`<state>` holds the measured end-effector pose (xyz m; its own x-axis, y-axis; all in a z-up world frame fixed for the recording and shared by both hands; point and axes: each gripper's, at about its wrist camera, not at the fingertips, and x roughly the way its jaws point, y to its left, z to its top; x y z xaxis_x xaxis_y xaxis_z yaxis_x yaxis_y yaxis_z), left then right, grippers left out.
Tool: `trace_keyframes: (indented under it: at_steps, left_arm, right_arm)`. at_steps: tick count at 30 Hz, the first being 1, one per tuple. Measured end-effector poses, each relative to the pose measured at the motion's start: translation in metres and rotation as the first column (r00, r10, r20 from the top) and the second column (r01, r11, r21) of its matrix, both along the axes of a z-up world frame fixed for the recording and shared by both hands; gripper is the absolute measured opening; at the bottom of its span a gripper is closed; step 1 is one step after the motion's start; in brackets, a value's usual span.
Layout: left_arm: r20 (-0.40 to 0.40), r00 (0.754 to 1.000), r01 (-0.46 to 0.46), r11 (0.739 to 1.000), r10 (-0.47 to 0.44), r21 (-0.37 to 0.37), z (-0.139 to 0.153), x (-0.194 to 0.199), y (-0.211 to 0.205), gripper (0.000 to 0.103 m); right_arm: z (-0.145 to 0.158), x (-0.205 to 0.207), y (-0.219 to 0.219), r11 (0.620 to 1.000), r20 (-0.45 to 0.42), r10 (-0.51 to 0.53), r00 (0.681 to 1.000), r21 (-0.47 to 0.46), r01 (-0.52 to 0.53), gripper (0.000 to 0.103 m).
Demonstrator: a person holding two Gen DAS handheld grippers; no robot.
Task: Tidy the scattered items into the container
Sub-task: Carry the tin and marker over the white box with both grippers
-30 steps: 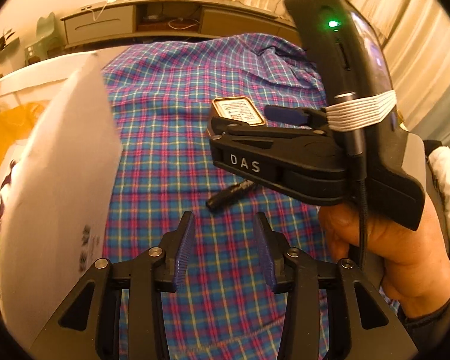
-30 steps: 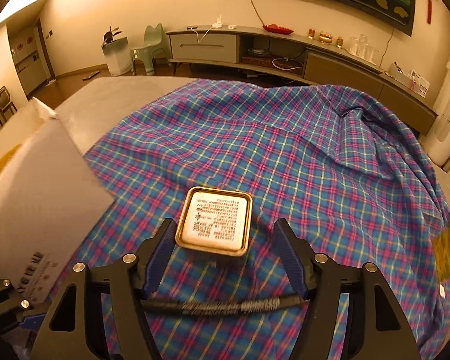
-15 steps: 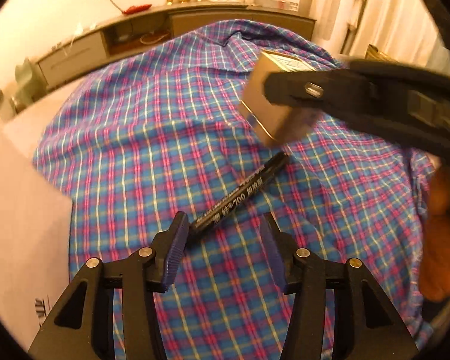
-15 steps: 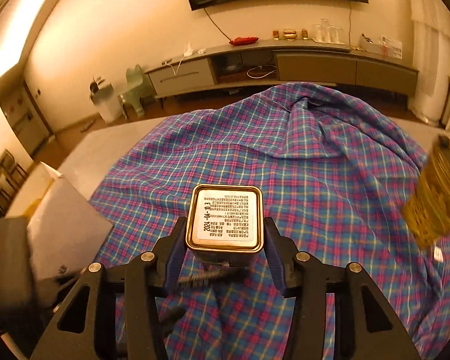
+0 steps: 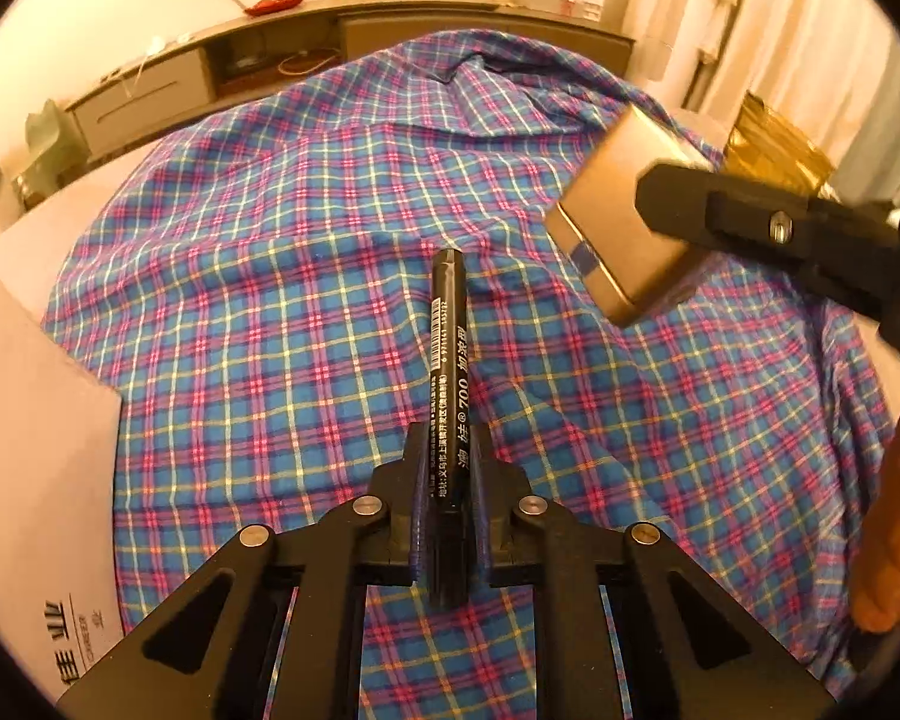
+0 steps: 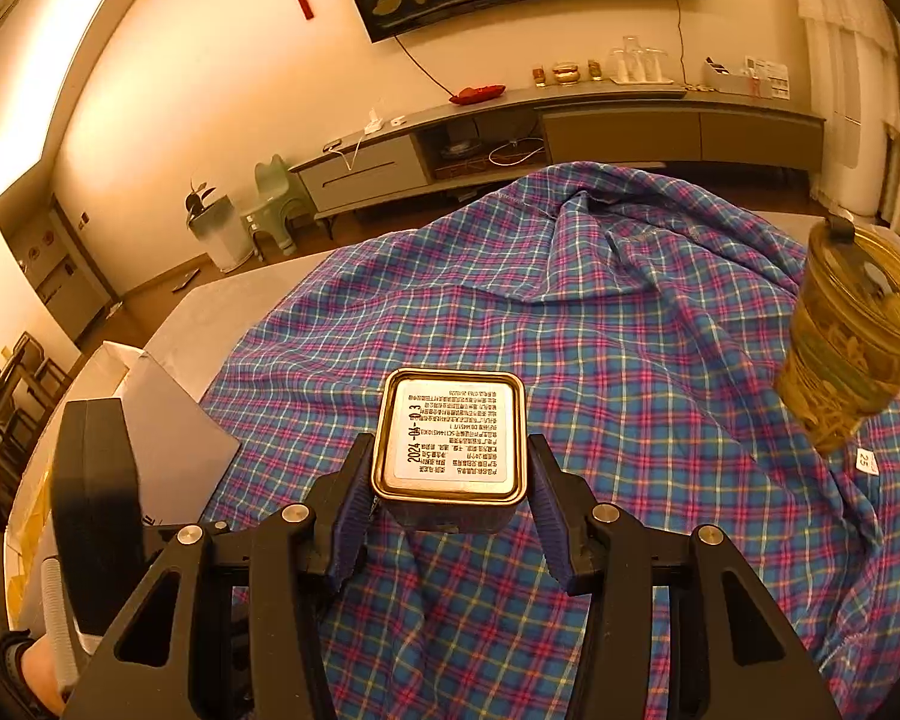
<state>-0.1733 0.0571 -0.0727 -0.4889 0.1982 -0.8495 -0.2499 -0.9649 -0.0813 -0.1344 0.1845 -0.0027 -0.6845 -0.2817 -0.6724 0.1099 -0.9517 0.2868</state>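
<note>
A black marker (image 5: 448, 348) sticks out forward from my left gripper (image 5: 447, 450), which is shut on its near end above the plaid cloth (image 5: 270, 312). My right gripper (image 6: 450, 480) is shut on a square gold-rimmed tin (image 6: 450, 438) with a printed label, held off the cloth. In the left wrist view that tin (image 5: 624, 228) hangs at the upper right with a black finger across it. The flap of a white cardboard box (image 5: 30, 420) shows at the left edge; the box (image 6: 168, 414) lies to the left of the tin in the right wrist view.
A gold lidded cup (image 6: 852, 336) stands on the cloth at the far right. The cloth is rumpled toward the back right. A person's hand (image 5: 894, 510) is at the right edge. The left gripper's black body (image 6: 90, 480) fills the lower left of the right wrist view.
The left gripper came down over the marker and shut on it; the marker now points straight ahead. The right gripper took hold of the tin, lifted it off the cloth and carried it right.
</note>
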Motion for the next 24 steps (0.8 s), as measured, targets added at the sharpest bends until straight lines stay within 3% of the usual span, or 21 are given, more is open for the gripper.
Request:
trace_keyframes:
  at_steps: [10, 24]
  left_arm:
    - [-0.055, 0.997, -0.051, 0.999, 0.051, 0.011, 0.034, 0.028, -0.017, 0.013]
    - [-0.095, 0.991, -0.092, 0.995, 0.094, 0.026, 0.071, 0.105, -0.057, 0.013]
  right_arm:
    - [0.004, 0.029, -0.023, 0.999, -0.010, 0.031, 0.999, 0.009, -0.031, 0.050]
    - [0.016, 0.107, -0.068, 0.998, -0.011, 0.061, 0.998, 0.034, -0.060, 0.050]
